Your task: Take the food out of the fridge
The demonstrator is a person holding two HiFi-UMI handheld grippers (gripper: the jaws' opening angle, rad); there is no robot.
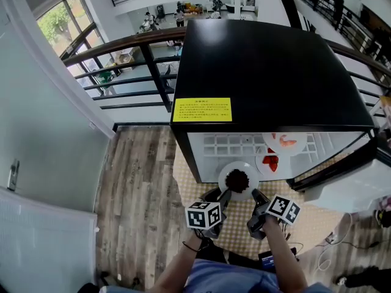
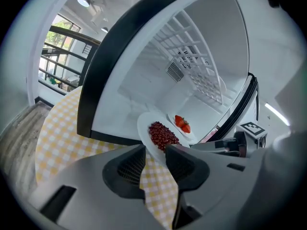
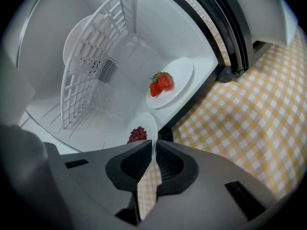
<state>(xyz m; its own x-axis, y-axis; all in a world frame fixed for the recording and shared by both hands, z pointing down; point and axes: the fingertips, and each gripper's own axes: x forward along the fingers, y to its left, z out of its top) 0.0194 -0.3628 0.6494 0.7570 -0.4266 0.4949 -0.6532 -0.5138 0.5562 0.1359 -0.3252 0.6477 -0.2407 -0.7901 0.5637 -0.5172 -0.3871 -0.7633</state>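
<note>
plate of dark red berries [image 1: 238,179] is at the open mouth of the mini fridge [image 1: 269,66], across its bottom front edge. right gripper [image 3: 154,145]: jaws clamped on the plate's near rim. left gripper [image 2: 154,152]: jaws apart at the rim, not pressing it. plate of strawberries [image 3: 172,87] lies further in on the fridge floor, wire shelf [image 3: 91,56] above it. yellow checked mat [image 3: 249,119] lies in front of the fridge.

Plate of dark-red berries [image 1: 238,179] at fridge [image 1: 269,72] mouth, strawberries [image 3: 160,83] inside.
</note>
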